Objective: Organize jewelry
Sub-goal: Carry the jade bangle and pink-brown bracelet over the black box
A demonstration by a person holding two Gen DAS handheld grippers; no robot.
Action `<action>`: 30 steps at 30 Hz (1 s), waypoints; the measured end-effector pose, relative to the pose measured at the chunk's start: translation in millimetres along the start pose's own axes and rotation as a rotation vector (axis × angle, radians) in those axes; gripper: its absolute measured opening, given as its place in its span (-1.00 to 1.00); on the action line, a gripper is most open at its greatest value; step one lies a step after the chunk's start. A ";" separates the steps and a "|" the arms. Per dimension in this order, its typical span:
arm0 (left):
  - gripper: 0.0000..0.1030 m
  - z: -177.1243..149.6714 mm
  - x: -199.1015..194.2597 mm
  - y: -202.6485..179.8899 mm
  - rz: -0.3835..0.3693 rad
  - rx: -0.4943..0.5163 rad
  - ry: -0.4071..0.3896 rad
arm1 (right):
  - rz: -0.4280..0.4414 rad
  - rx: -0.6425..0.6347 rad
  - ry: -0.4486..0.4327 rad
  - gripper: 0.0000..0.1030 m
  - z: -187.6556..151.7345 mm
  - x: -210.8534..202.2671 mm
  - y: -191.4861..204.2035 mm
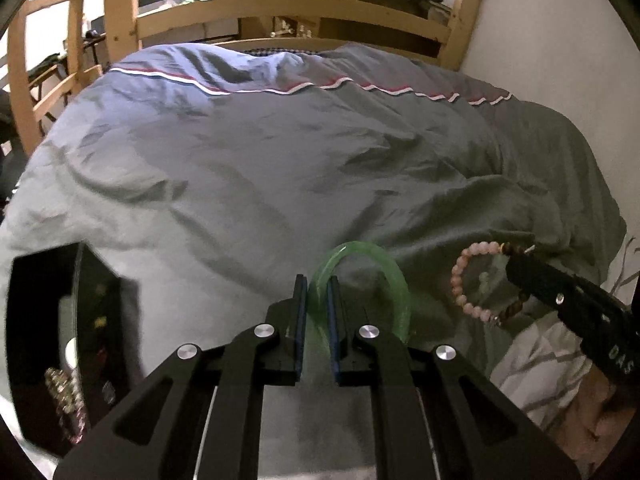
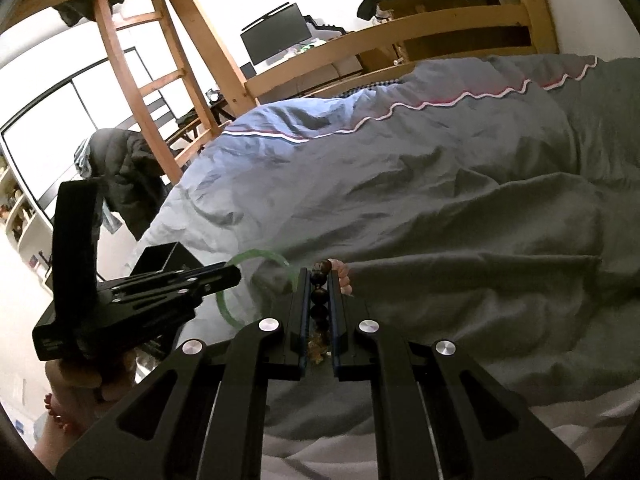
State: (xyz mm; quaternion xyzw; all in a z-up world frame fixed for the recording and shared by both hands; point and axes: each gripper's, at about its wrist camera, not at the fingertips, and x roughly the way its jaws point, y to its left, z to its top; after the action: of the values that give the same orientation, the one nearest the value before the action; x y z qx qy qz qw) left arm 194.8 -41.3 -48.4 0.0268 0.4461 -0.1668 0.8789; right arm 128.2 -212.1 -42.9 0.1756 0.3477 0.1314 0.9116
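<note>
A translucent green bangle [image 1: 396,280] stands upright above the bed, and my left gripper [image 1: 317,285] is shut on its rim. To its right, my right gripper [image 1: 511,259] holds a bead bracelet [image 1: 460,280] of pink and dark beads, which hangs in a loop. In the right wrist view my right gripper [image 2: 319,276] is shut on the bracelet's dark beads [image 2: 320,298], and pink beads show just past the right finger. My left gripper [image 2: 236,274] is at the left with the green bangle [image 2: 225,309]. An open black jewelry box [image 1: 96,288] lies at the lower left.
A rumpled grey-blue duvet [image 1: 248,168] covers the bed. A wooden bed frame [image 1: 304,4] and ladder [image 2: 132,64] stand beyond it, and a white wall [image 1: 560,40] runs along the right. A dark jacket [image 2: 128,168] hangs at the left. A hand [image 2: 80,384] holds the left gripper.
</note>
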 end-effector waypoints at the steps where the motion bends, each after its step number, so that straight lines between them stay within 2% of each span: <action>1: -0.81 -2.3 -5.1 2.0 0.003 -0.003 -0.002 | 0.005 0.000 -0.001 -0.82 0.3 -2.2 1.6; 7: -0.81 -12.3 -39.6 8.8 0.030 -0.009 -0.034 | 0.050 -0.009 -0.015 -0.82 6.0 -22.3 16.7; 16: -0.81 -27.9 -80.1 24.2 0.076 -0.044 -0.059 | 0.036 -0.041 0.024 -0.82 -0.5 -29.0 46.8; 23: -0.81 -34.1 -102.7 63.1 0.141 -0.105 -0.076 | 0.033 -0.116 0.066 -0.82 -1.2 -13.7 88.0; 30: -0.81 -36.2 -125.9 116.6 0.234 -0.178 -0.111 | 0.098 -0.194 0.099 -0.83 -1.1 10.9 140.3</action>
State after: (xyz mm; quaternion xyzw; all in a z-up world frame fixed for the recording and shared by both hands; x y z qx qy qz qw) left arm 134.9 109.6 17.9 -0.0087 0.4038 -0.0241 0.9145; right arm 118.8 -81.2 7.7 0.0964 0.3689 0.2172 0.8986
